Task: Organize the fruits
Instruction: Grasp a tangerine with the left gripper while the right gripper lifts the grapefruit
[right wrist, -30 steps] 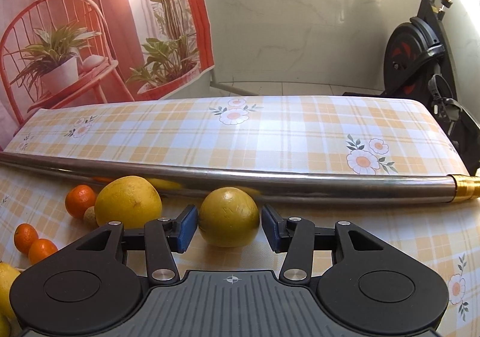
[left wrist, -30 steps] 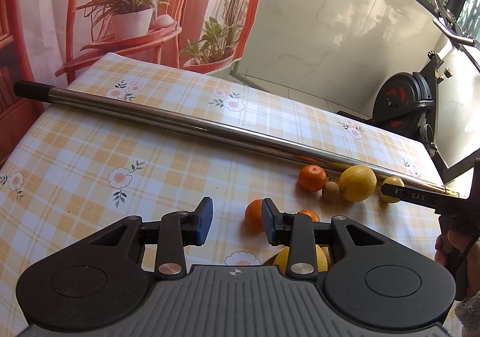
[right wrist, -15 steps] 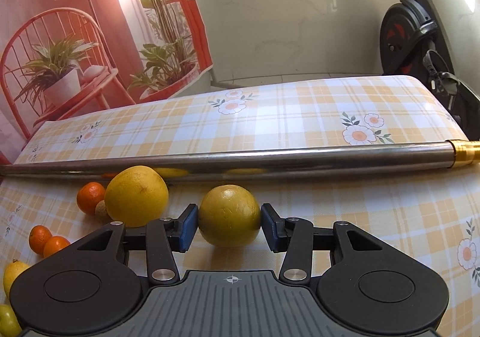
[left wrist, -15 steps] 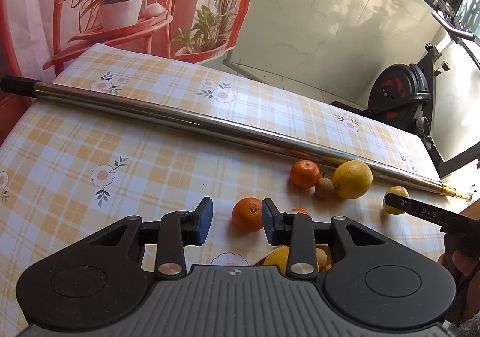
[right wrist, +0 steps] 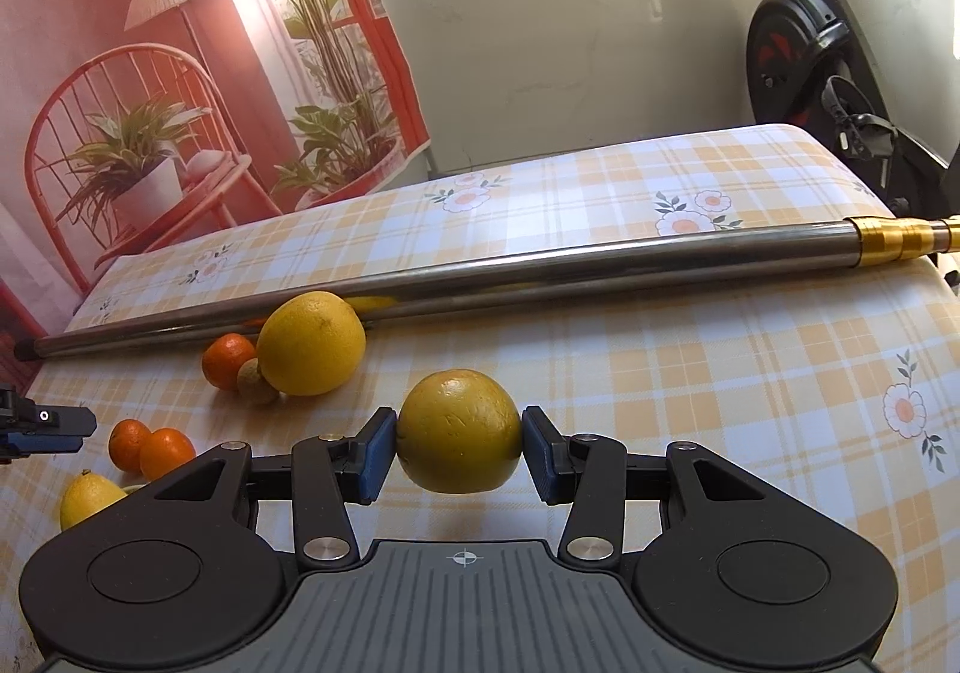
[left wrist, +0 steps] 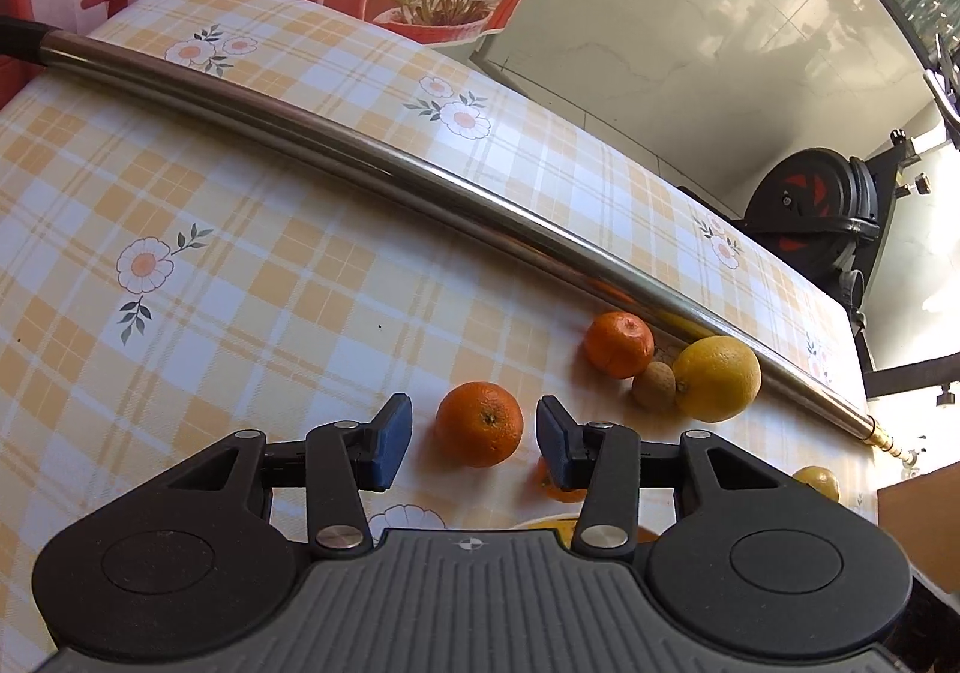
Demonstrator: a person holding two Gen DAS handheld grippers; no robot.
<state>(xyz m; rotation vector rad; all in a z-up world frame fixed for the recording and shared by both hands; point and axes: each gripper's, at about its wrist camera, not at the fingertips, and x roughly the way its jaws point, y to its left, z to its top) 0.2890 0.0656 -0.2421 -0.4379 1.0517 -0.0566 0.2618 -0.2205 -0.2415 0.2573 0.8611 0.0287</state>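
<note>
My right gripper (right wrist: 459, 442) is shut on a dull yellow-green citrus fruit (right wrist: 459, 430) and holds it above the cloth. My left gripper (left wrist: 474, 436) is open, with a small orange (left wrist: 479, 423) lying on the table between its fingers, untouched. Behind it lie a tangerine (left wrist: 619, 344), a brown kiwi (left wrist: 654, 385) and a big yellow citrus (left wrist: 717, 378). The right wrist view shows that big yellow citrus (right wrist: 311, 343), the tangerine (right wrist: 227, 361), two small oranges (right wrist: 150, 448) and a lemon (right wrist: 90, 499) at left.
A long steel pole (left wrist: 372, 157) with a brass end (right wrist: 897, 238) lies across the checked tablecloth (left wrist: 180, 193) behind the fruit. An exercise bike (right wrist: 828, 55) stands past the table's far right. More fruit shows partly under the left gripper's body (left wrist: 540, 526).
My right gripper has closed on the yellow-green fruit and lifted it off the cloth. My left gripper has moved forward so the small orange sits between its open fingers.
</note>
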